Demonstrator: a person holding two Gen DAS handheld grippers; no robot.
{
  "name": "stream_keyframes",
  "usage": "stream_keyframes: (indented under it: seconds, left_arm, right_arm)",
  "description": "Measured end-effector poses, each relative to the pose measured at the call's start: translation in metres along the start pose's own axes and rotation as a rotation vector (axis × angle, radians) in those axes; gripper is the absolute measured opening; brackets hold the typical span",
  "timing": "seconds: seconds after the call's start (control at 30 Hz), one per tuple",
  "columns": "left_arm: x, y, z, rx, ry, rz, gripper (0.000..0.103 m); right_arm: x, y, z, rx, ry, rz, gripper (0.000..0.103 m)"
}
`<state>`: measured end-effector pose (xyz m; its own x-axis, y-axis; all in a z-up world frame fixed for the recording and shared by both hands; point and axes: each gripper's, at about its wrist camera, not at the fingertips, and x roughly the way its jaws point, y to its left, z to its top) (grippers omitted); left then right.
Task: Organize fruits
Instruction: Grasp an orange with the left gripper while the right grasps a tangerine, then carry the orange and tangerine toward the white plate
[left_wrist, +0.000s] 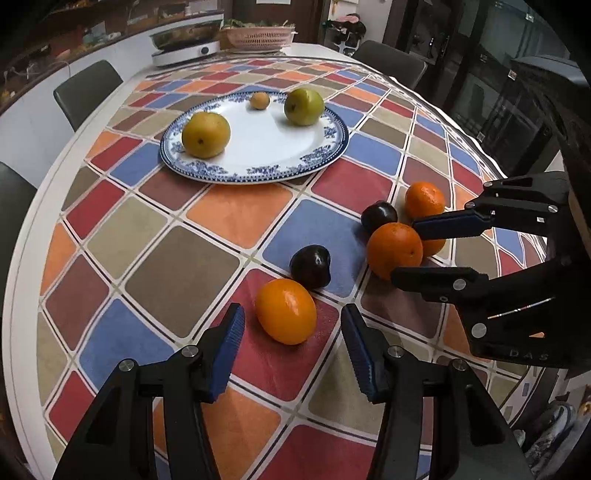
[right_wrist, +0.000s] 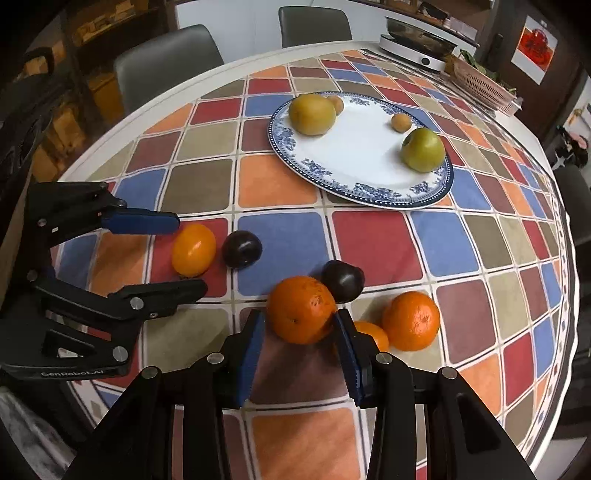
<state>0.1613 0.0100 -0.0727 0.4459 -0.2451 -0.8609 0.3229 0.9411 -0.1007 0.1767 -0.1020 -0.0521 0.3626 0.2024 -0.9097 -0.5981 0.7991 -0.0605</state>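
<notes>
The right gripper (right_wrist: 299, 339) has an orange (right_wrist: 301, 310) between its jaws, a plum (right_wrist: 342, 280) touching that orange just ahead and a tangerine (right_wrist: 412, 320) to the right. Ahead of the left gripper (left_wrist: 291, 332), between its open jaws, lies a kumquat-shaped fruit (left_wrist: 286, 316), another plum (left_wrist: 310, 266) just beyond. Farther ahead the plate (left_wrist: 258, 155) holds a pear (left_wrist: 205, 134) left, an apple (left_wrist: 304, 106) right.
</notes>
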Motion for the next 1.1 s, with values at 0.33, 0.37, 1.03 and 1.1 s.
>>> stream_keyframes:
  seconds: [0.33, 0.37, 1.03, 1.1]
  left_arm:
    - [0.01, 0.001, 0.001, -0.013, 0.009, 0.002, 0.038]
    - [0.01, 0.002, 0.001, -0.017, 0.008, 0.003, 0.035]
    - [-0.009, 0.0, 0.003, -0.032, -0.053, -0.003, 0.033]
    - [-0.015, -0.001, 0.004, -0.03, -0.068, 0.002, 0.033]
  right_arm:
    - [0.009, 0.005, 0.007, -0.033, 0.019, -0.015, 0.042]
    - [0.01, 0.005, 0.007, -0.034, 0.019, -0.013, 0.042]
    - [0.002, -0.001, 0.002, 0.049, -0.039, 0.046, 0.041]
    - [-0.005, -0.002, 0.002, 0.061, -0.061, 0.049, 0.041]
